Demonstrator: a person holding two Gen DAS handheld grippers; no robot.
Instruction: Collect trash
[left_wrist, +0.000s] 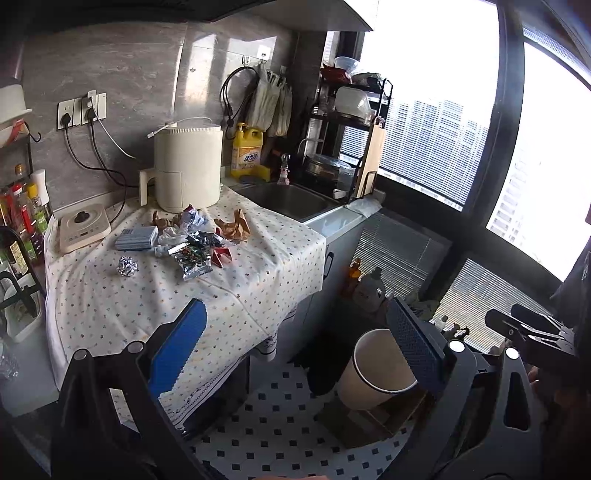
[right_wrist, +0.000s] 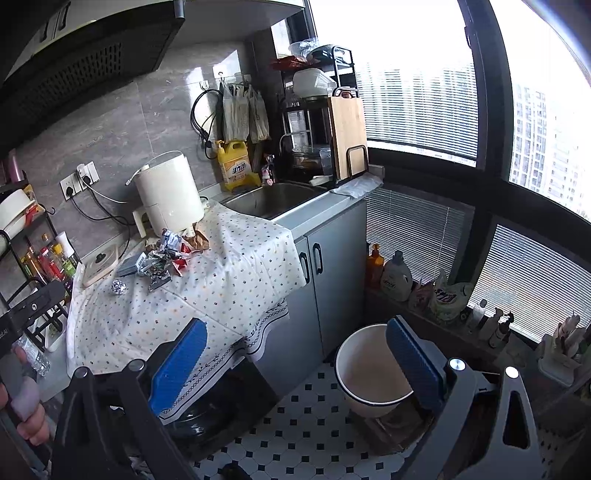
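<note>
Trash pile (left_wrist: 192, 240) on counter cloth (left_wrist: 258, 266); L gripper (left_wrist: 295, 350) & R gripper (right_wrist: 295, 354) both spread wide, empty, above bin (right_wrist: 369, 373)

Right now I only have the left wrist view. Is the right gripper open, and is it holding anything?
Observer: The right gripper is open, with its blue pads wide apart and nothing between them.
Operator: What stands to the right of the white jug? It's blocked in my view.
Observer: A green-and-white refill pouch, then a row of small bottles.
Operator: How many doors are under the sink? I see one handle.
Observer: Two grey cabinet doors, each with a black handle. Both look shut.
</note>
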